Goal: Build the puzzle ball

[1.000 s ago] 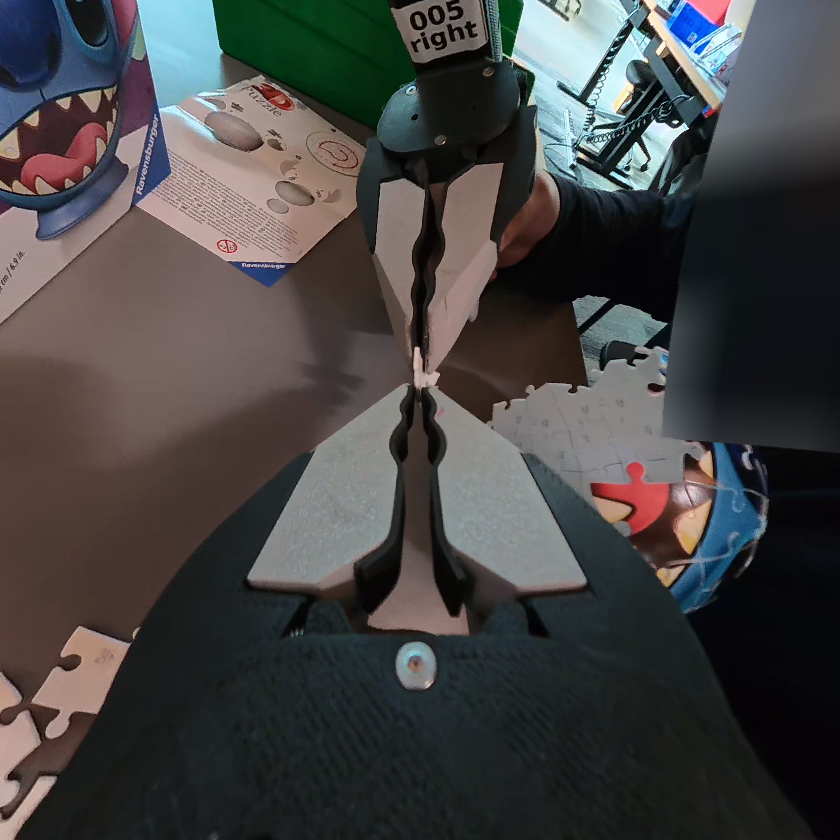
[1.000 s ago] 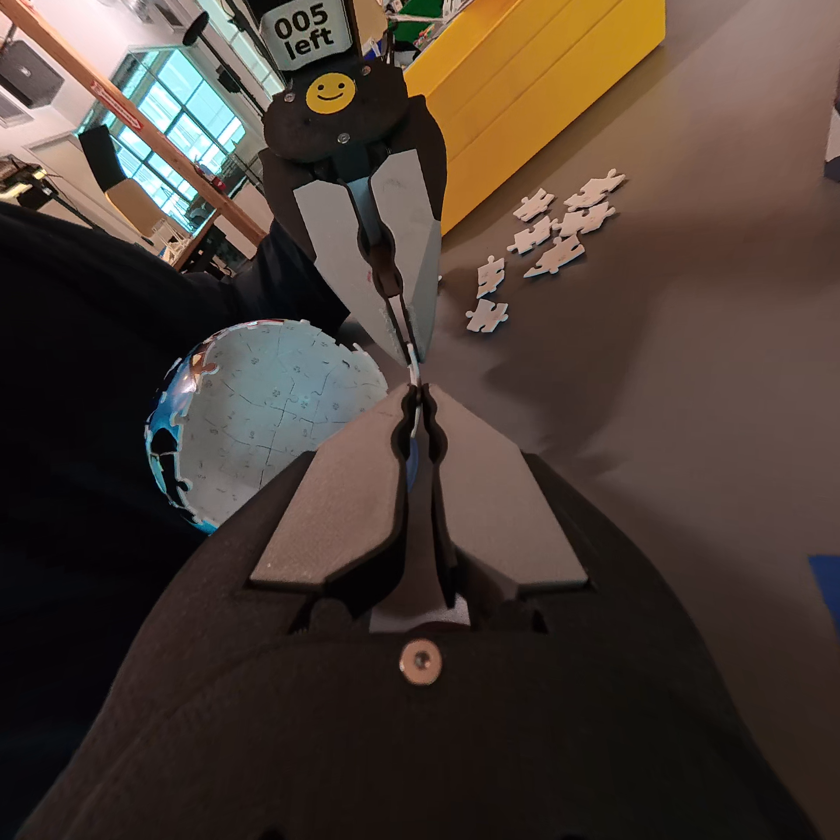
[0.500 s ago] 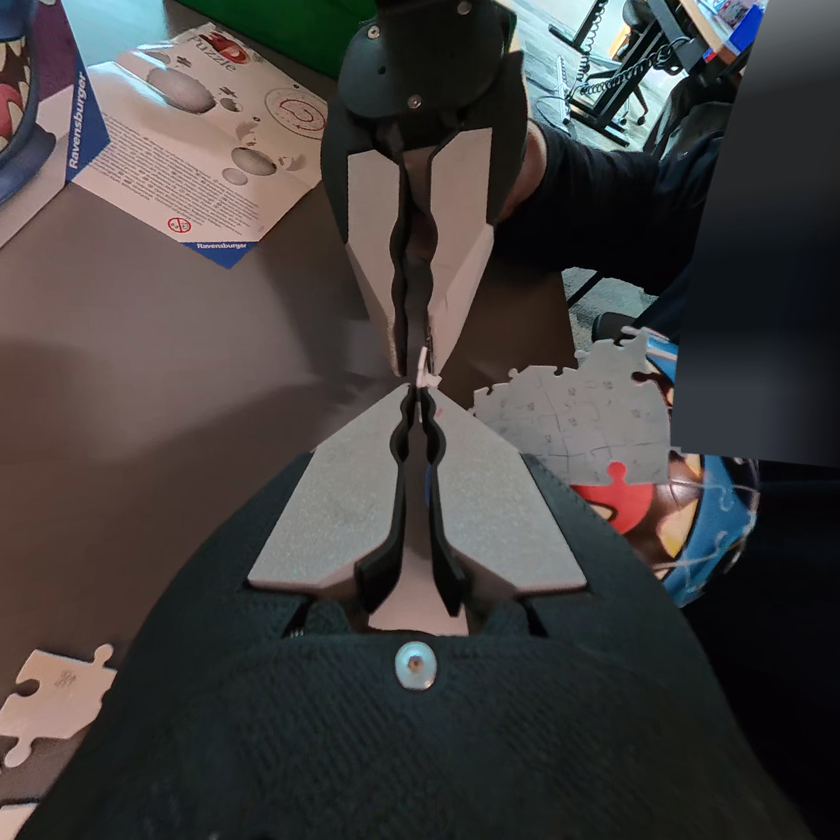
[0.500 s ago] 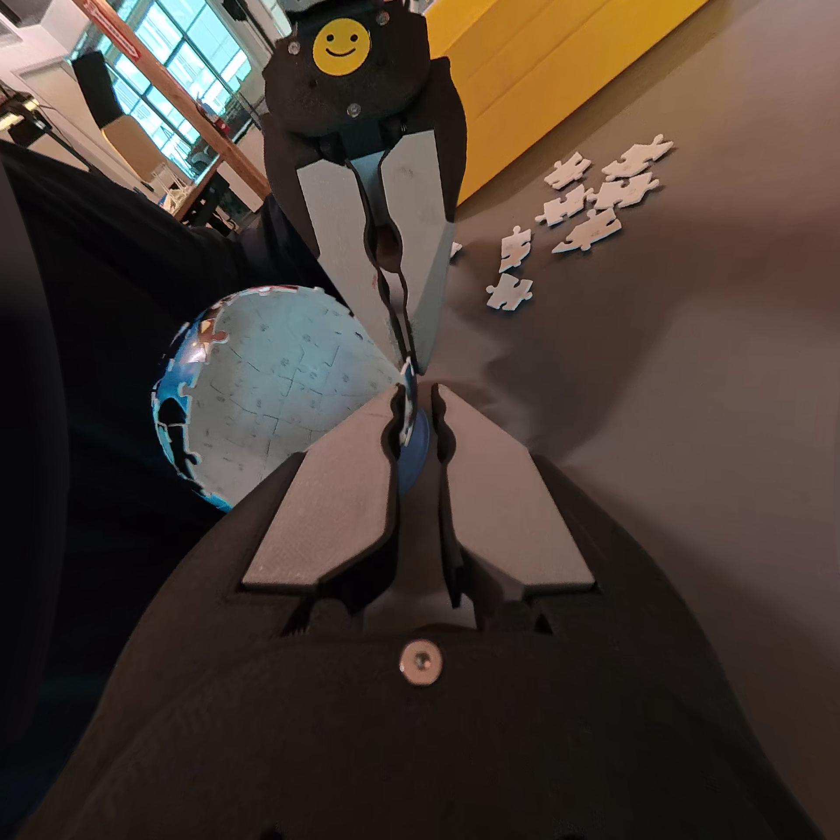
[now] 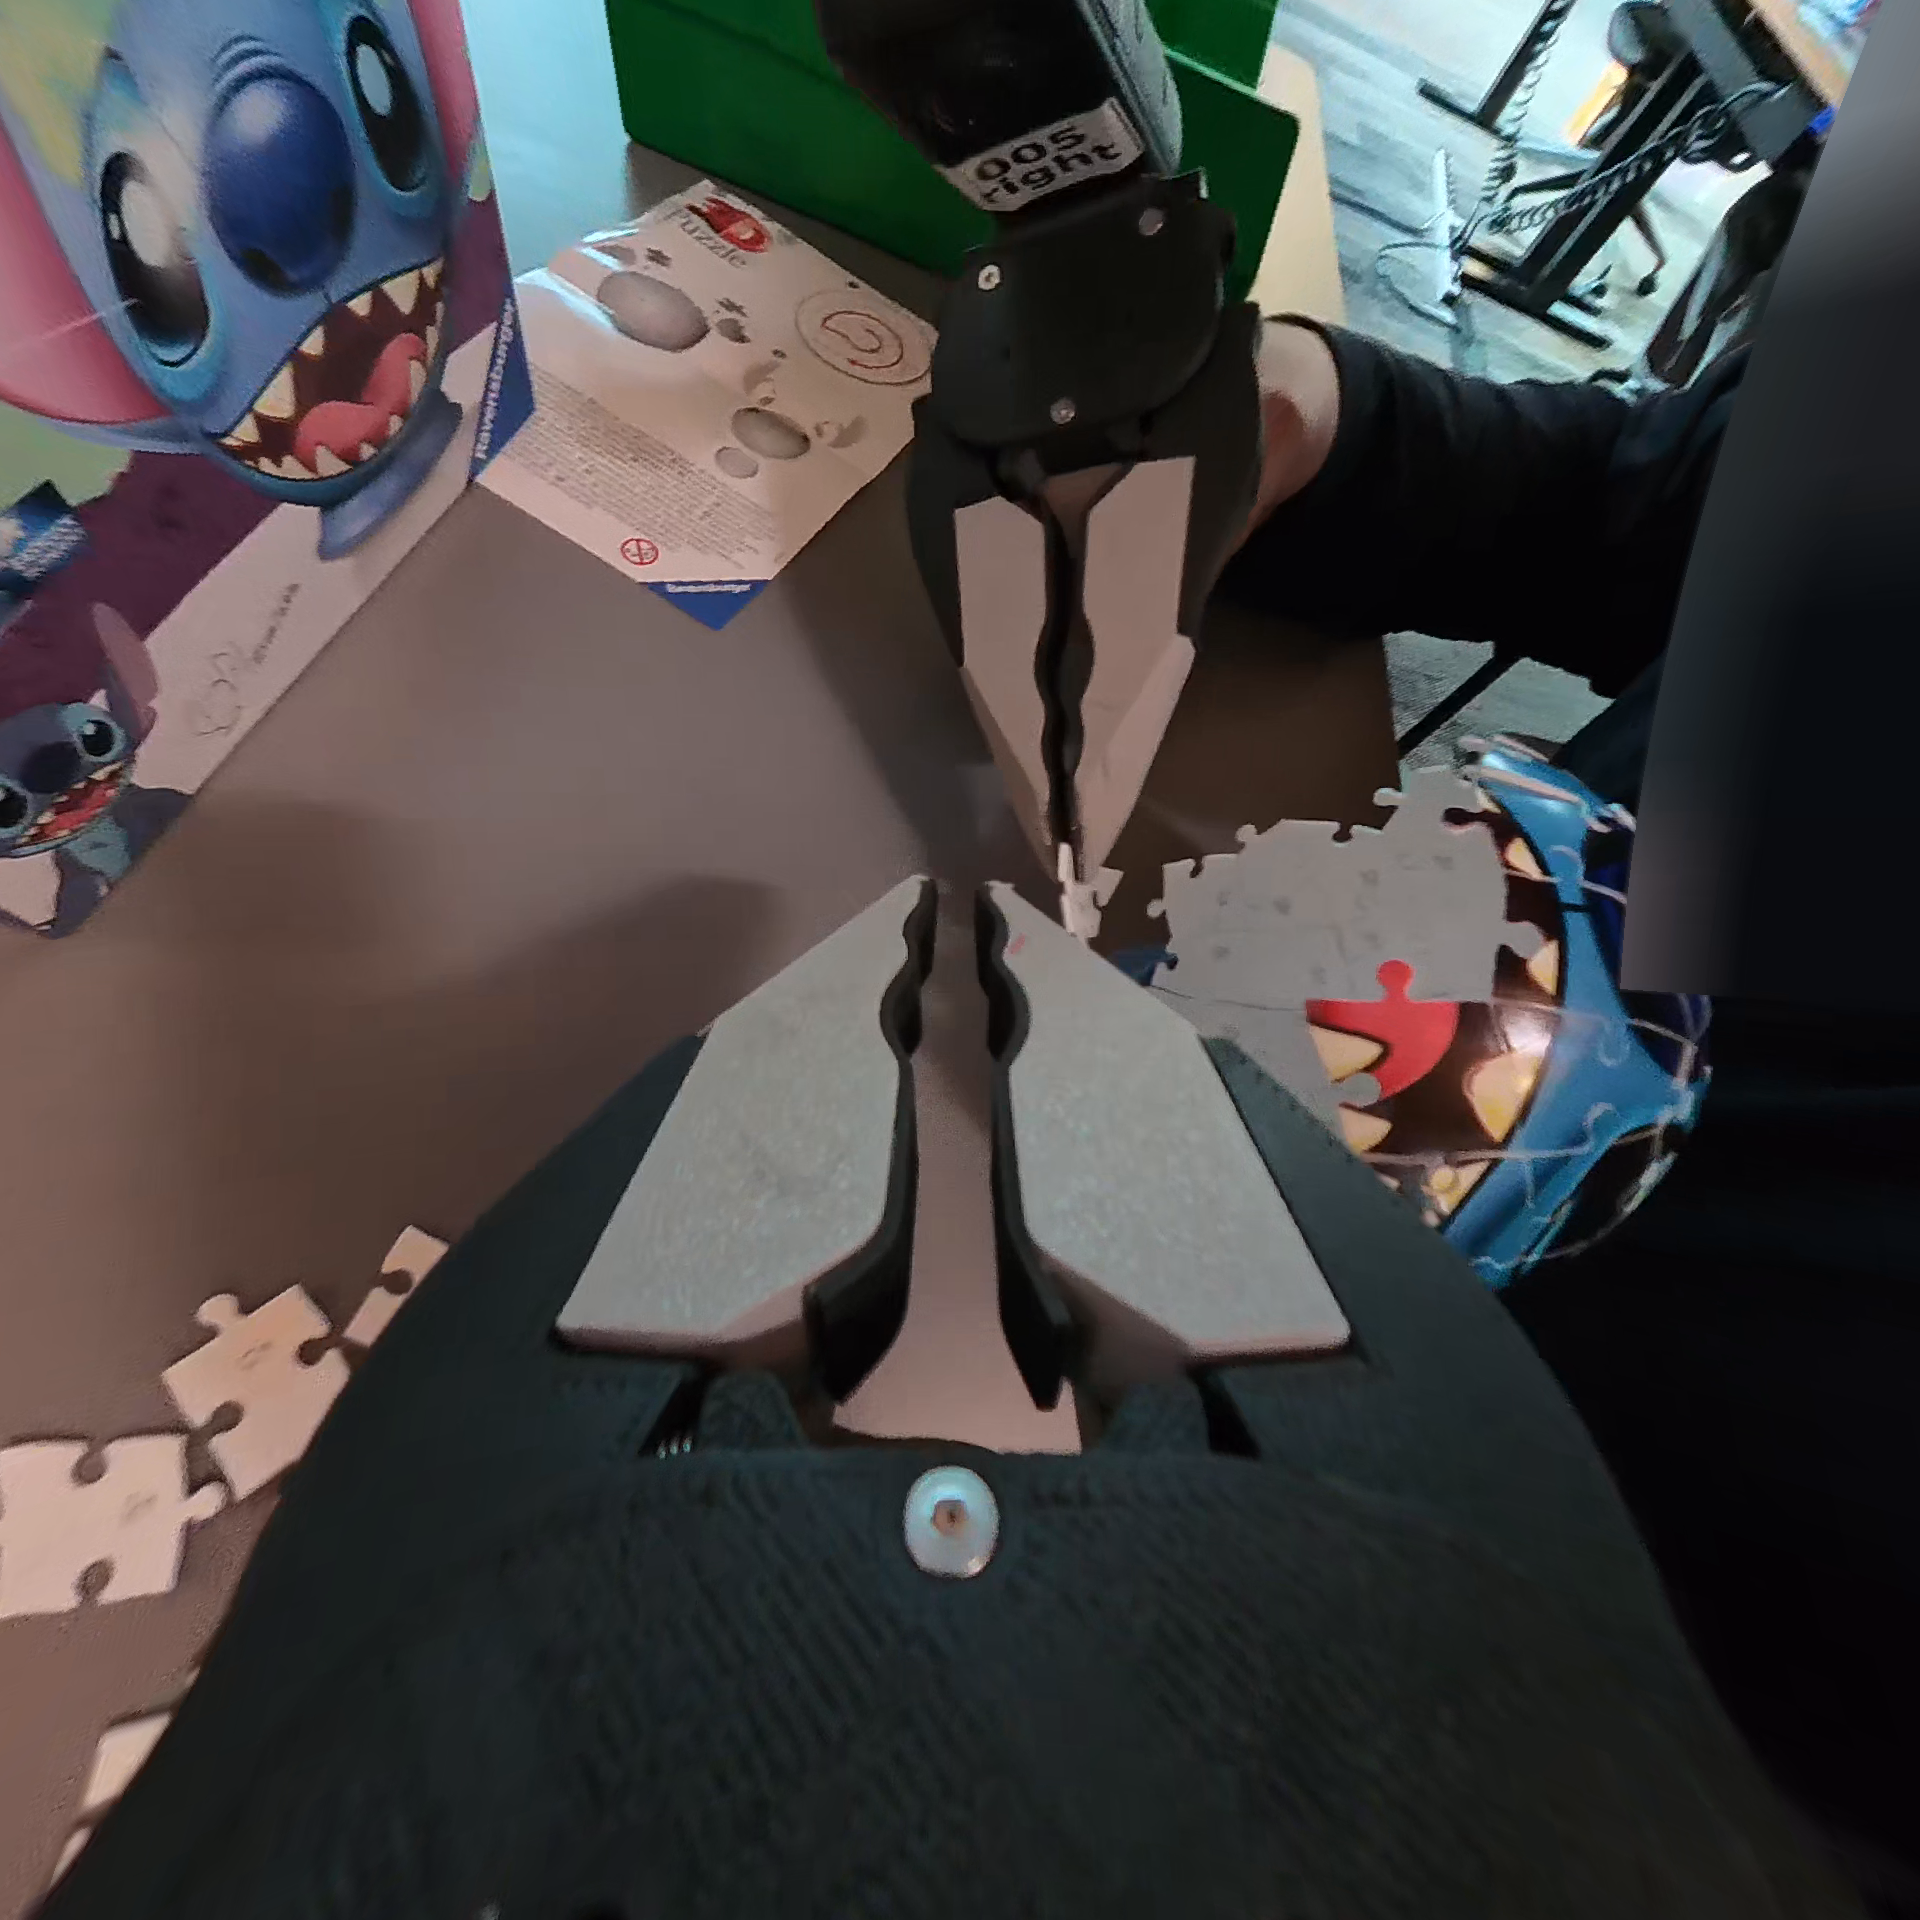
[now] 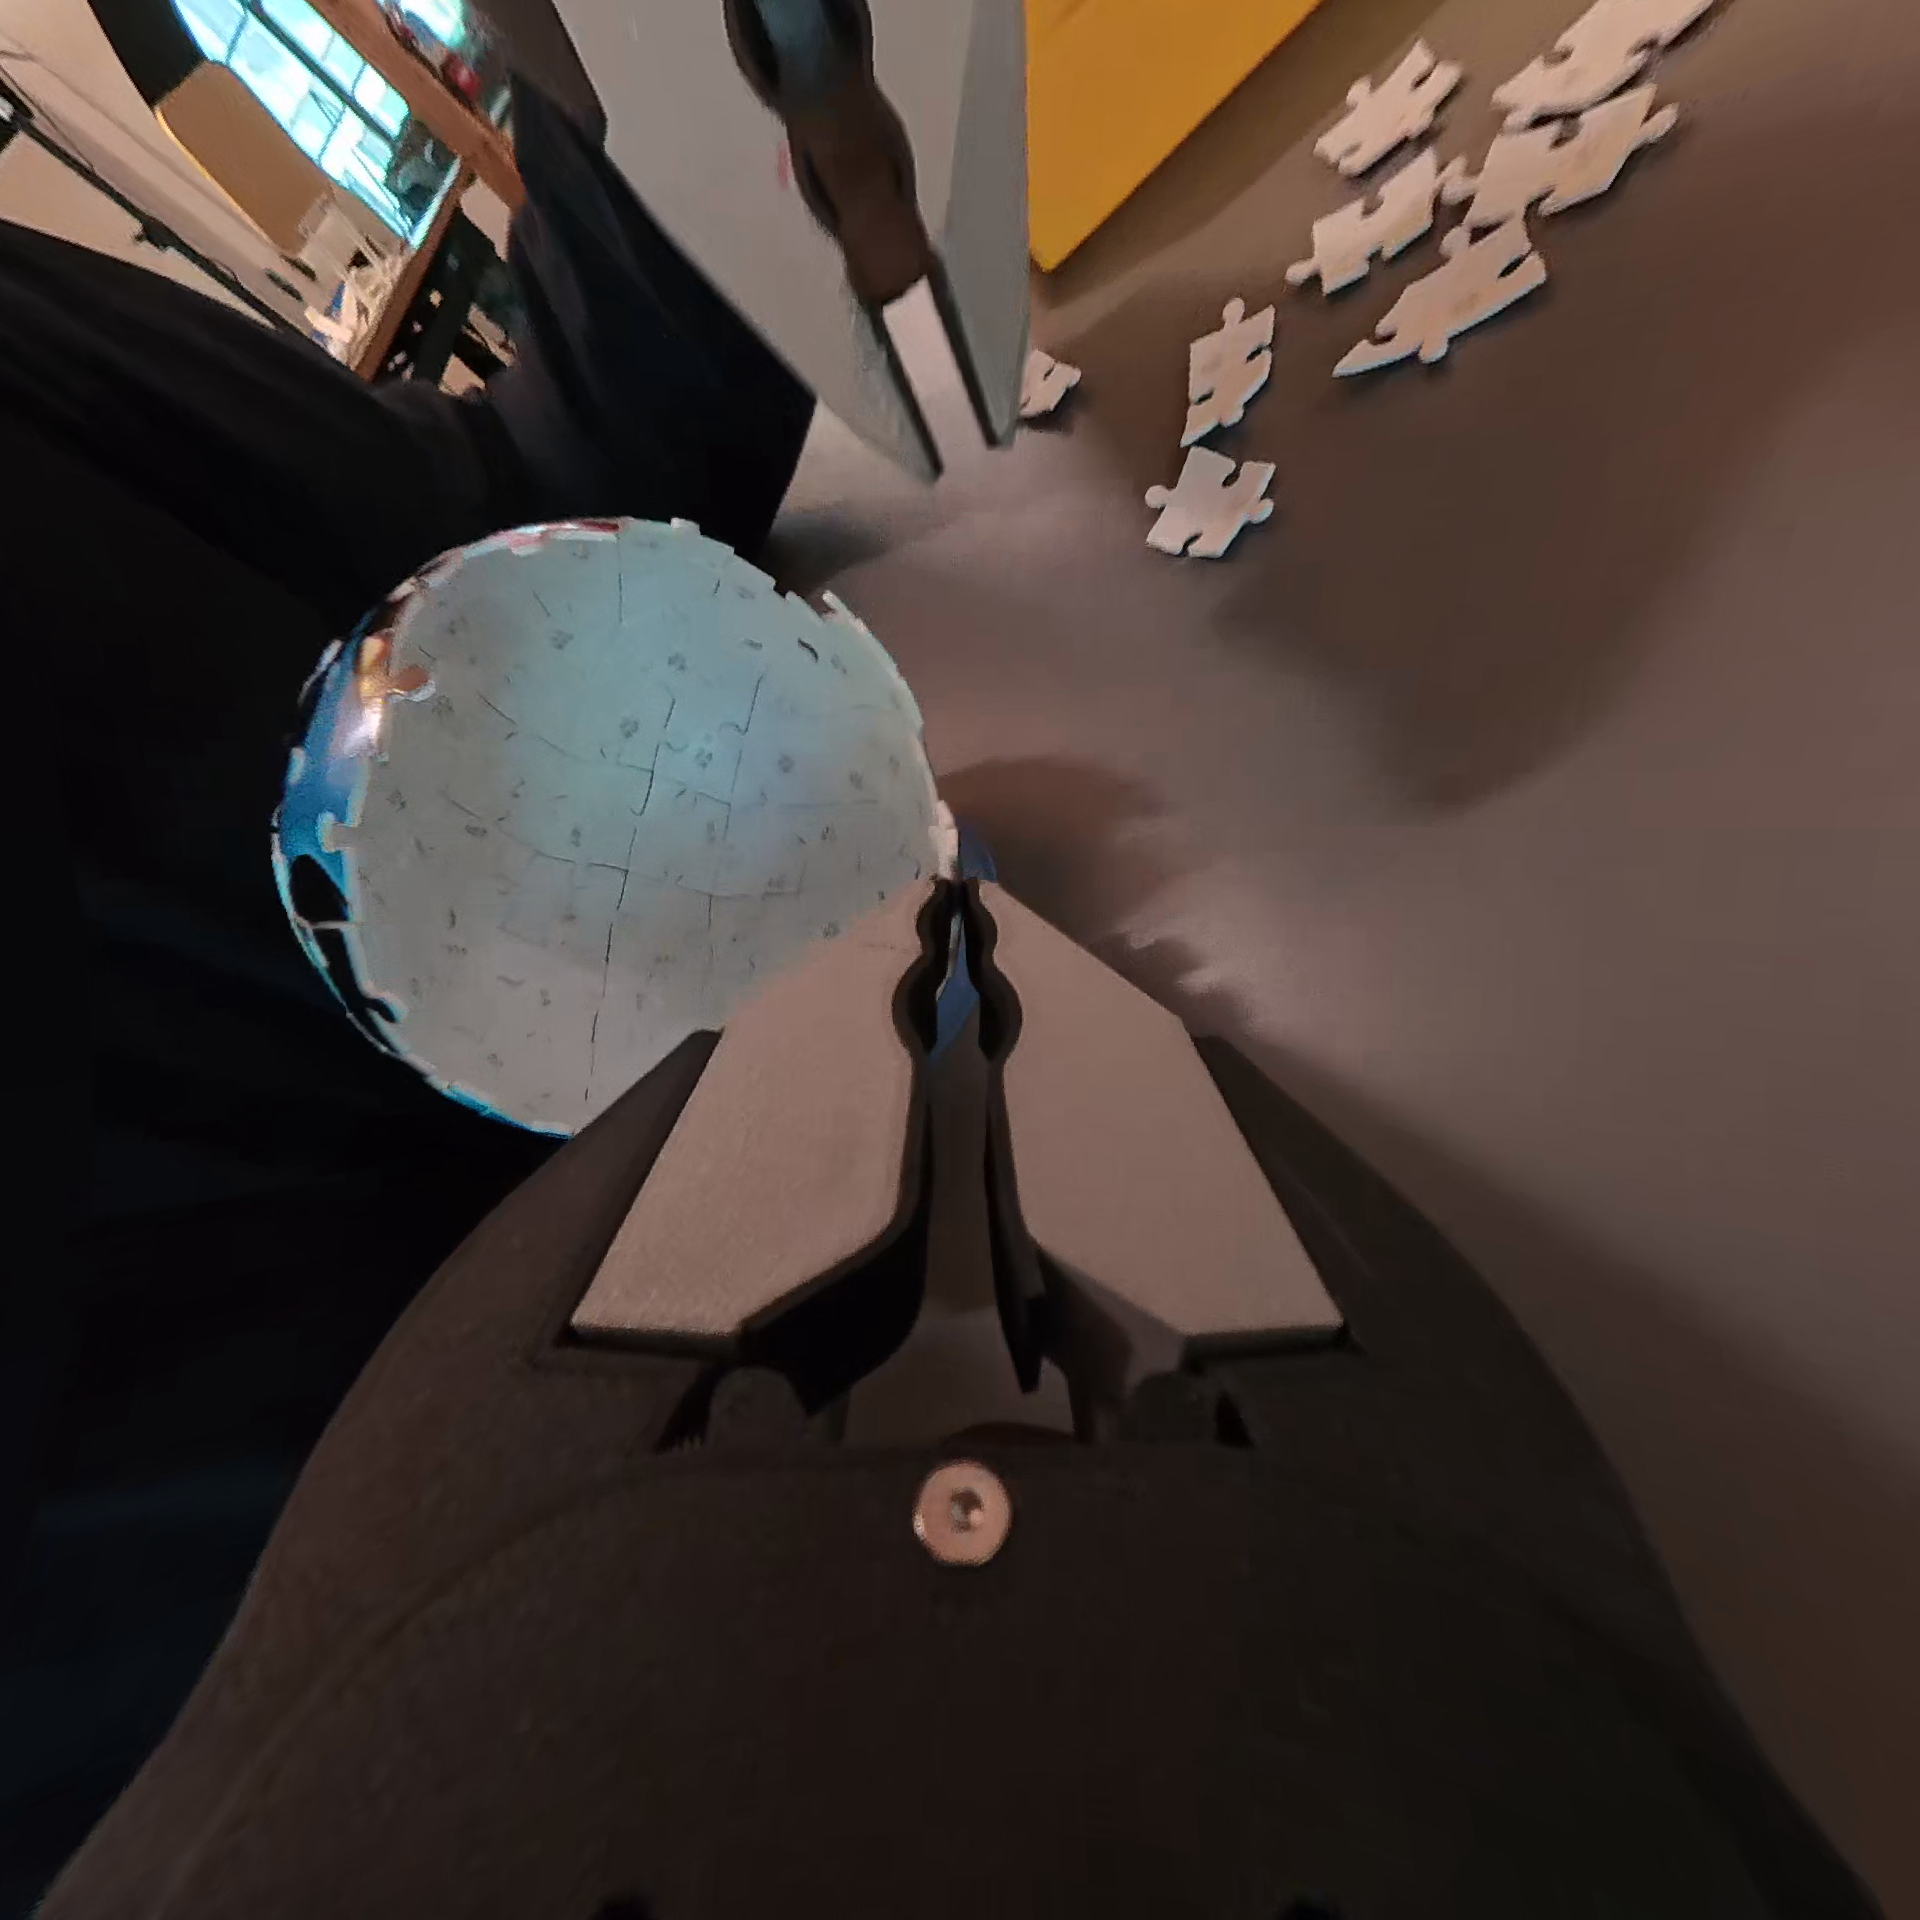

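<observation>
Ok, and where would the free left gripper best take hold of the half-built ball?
Probably by the rim. The ball is an open, thin-walled shell that looks too wide to span, so one finger should go inside the wall and one outside. Come in from the open side, at the jagged edge nearest the left gripper, which is open and empty.

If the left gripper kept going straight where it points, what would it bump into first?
Probably the right gripper, whose closed fingers pinch a small puzzle piece just ahead, slightly right of the line. Depth is unclear, so it might miss and reach the table.
</observation>
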`<state>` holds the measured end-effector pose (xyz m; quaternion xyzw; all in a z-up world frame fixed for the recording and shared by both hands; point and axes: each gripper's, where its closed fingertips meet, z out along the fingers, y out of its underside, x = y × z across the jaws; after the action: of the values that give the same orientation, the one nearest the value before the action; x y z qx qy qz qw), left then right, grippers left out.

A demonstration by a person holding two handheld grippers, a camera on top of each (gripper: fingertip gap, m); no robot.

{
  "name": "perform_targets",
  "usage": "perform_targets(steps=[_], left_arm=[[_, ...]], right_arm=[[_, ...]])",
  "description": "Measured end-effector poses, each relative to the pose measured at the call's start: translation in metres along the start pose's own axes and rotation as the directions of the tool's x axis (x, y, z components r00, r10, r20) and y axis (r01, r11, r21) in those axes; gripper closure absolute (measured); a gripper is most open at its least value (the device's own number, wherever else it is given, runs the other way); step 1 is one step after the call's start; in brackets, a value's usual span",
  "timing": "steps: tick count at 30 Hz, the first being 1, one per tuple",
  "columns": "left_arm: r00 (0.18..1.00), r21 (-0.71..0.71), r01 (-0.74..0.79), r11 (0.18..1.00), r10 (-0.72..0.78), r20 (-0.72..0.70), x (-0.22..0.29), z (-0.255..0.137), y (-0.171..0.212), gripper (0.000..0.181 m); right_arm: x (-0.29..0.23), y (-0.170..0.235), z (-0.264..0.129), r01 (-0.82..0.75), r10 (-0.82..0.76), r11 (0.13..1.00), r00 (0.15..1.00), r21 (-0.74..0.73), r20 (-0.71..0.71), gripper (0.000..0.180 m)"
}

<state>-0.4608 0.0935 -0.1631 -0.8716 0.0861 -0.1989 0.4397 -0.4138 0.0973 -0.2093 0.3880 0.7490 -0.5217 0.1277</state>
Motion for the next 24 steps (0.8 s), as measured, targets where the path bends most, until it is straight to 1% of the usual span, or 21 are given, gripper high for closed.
perform_targets(steps=[3, 6, 11, 16, 19, 24], left_arm=[[1.000, -0.034, -0.006, 0.999, 0.006, 0.002, -0.001, 0.000, -0.002, 0.173], [0.999, -0.111, -0.034, 0.993, 0.033, -0.018, 0.004, 0.007, 0.003, 0.168], [0.997, -0.246, -0.032, 0.969, 0.016, -0.069, 0.007, 0.020, 0.020, 0.161], [0.995, -0.274, -0.008, 0.962, -0.019, -0.094, 0.009, 0.024, 0.026, 0.162], [0.996, -0.278, -0.004, 0.960, -0.021, -0.089, 0.009, 0.023, 0.027, 0.162], [0.995, -0.293, -0.006, 0.956, -0.024, -0.096, 0.011, 0.025, 0.029, 0.162]], right_arm=[[-0.003, 0.002, 0.002, -0.013, 0.014, 0.999, 1.000, -0.031, 0.013, 0.180], [-0.005, 0.003, 0.003, -0.017, 0.018, 0.998, 1.000, -0.066, 0.011, 0.180], [-0.004, -0.001, 0.004, -0.005, 0.002, 0.993, 1.000, -0.120, -0.020, 0.180], [-0.007, -0.002, 0.006, -0.001, -0.002, 0.995, 1.000, -0.103, -0.026, 0.180], [-0.007, -0.002, 0.007, -0.001, -0.002, 0.997, 1.000, -0.080, -0.031, 0.180], [-0.004, 0.004, 0.009, -0.011, 0.008, 0.997, 0.999, -0.083, -0.036, 0.180]])
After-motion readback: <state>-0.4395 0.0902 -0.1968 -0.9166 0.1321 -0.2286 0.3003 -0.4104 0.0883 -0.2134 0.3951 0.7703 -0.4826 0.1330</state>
